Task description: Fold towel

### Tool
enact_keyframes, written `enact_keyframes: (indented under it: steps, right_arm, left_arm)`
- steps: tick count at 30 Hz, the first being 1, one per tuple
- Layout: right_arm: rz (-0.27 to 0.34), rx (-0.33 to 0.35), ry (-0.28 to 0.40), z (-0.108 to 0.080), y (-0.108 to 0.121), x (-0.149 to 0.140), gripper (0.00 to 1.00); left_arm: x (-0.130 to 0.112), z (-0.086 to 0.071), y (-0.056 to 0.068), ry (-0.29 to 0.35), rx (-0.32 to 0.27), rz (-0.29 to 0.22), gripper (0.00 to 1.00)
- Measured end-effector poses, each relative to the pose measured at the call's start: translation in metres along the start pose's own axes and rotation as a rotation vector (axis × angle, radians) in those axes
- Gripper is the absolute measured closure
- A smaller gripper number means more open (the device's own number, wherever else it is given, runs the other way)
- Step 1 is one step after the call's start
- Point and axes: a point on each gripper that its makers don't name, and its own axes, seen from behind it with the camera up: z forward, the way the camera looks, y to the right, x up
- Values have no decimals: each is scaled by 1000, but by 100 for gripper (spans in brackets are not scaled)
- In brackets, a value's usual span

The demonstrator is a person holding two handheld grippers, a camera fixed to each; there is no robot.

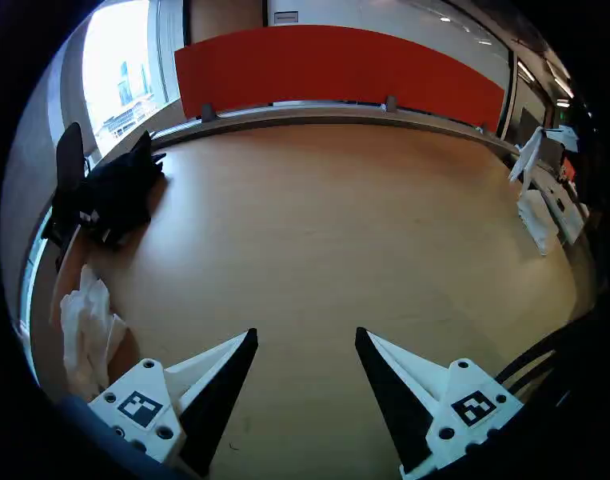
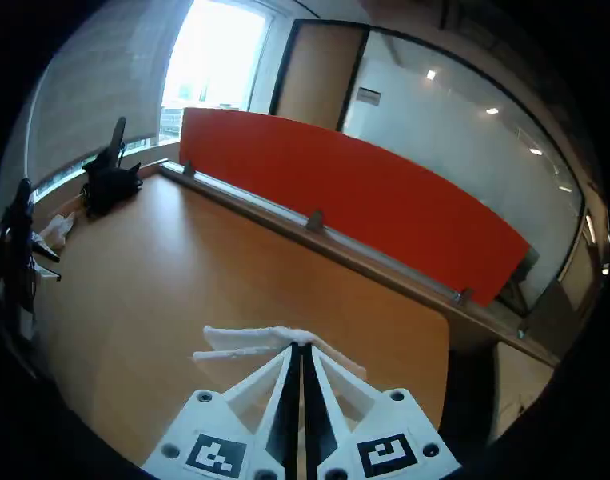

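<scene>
At the bottom centre of the right gripper view, the right hand-held gripper [image 2: 298,348] has its two fingers drawn together, with only a thin dark seam between them. White towel [image 2: 233,340] bunches right at the tips. Pleats fan out left and right from the pinch, so I judge the fingers are clamped on an edge or corner of it.

- Towel spreads across the lower middle of the frame, over the wooden tabletop [image 2: 185,264]. Cannot tell whether its far side rests on the wood or hangs just clear.
- Left hand-held gripper [image 1: 305,331], bottom of the left gripper view: fingers spread wide, nothing between them, bare tabletop [image 1: 328,224] ahead.
- Red divider [image 2: 344,192] runs along the far edge of the tabletop.
- Black bag [image 1: 117,196] at the left of the left gripper view; crumpled white cloth [image 1: 85,328] below it, lower left, well apart from the gripper.

Handling, as judgement:
- Towel looks thin, soft and light. It gathers into folds at the pinch and holds no shape of its own.
- It should drape and sag from whatever point is held, and may drag on the wood.
- One pinch point lets it bunch. A second hold on a free corner or along the same edge by the open gripper would likely keep that edge taut for a clean fold.
- Grip at hem or corner, not mid-cloth.
</scene>
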Motion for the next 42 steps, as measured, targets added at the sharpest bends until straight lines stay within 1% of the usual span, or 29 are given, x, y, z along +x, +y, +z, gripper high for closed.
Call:
enact_keyframes:
  steps: [11, 18, 27, 35, 42]
  right_arm:
    - [15, -51, -34, 3, 47, -9, 96]
    - [28, -73, -55, 3, 68, -17, 96]
    - [39, -89, -76, -2, 78, -28, 96]
    - [58, -101, -91, -13, 81, -43, 96]
    - [85, -121, -125, -29, 86, -70, 96]
  left_arm:
    - [1, 1, -1, -5, 9, 2, 9]
    - [1, 0, -1, -7, 12, 4, 9]
    - [5, 1, 2, -5, 10, 8, 9]
    - [7, 1, 5, -3, 4, 21, 9]
    - [9, 0, 8, 2, -2, 26, 9]
